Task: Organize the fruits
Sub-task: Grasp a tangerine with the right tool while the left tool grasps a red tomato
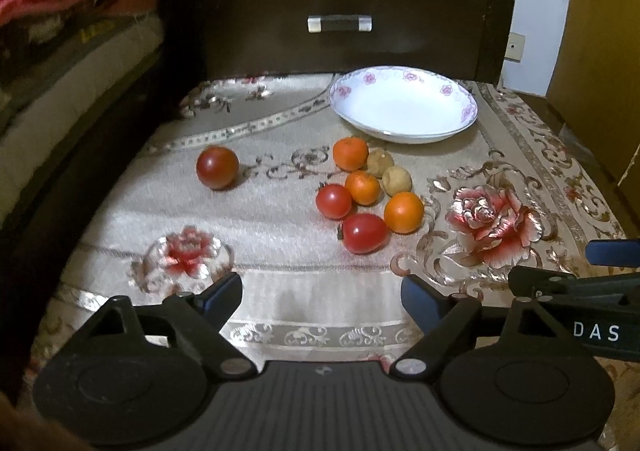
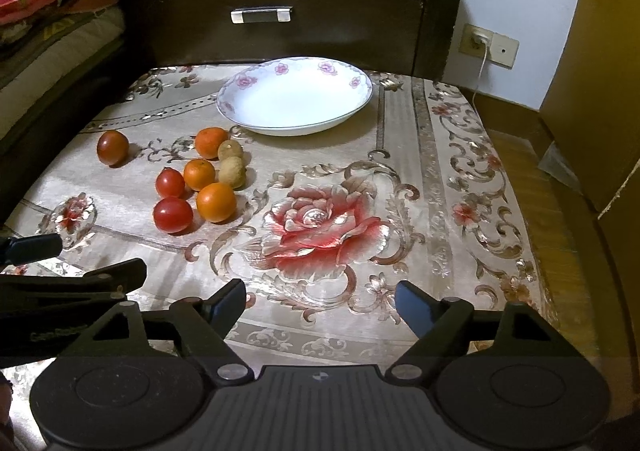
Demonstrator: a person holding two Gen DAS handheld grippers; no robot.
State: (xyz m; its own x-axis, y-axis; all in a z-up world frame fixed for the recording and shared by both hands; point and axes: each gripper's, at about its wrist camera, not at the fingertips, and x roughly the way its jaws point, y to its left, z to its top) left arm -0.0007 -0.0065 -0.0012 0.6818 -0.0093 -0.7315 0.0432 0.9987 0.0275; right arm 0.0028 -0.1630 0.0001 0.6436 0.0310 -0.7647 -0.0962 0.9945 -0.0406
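Both grippers hover low over the near edge of the desk (image 2: pixel 400 155), left gripper (image 1: pixel 322 297) and right gripper (image 2: pixel 320 303) each spread wide with nothing between the fingers. The fruits (image 2: pixel 200 175) sit clustered left of centre, one dark tomato (image 2: pixel 113 147) apart further left, white plate (image 2: pixel 296 99) beyond.

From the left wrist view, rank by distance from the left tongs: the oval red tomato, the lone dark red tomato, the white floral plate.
1. Oval red tomato, nearest, slightly right of the left tongs.
2. Lone dark red tomato, farther, off to the left.
3. White floral plate, farthest, back right by the dark drawer front.
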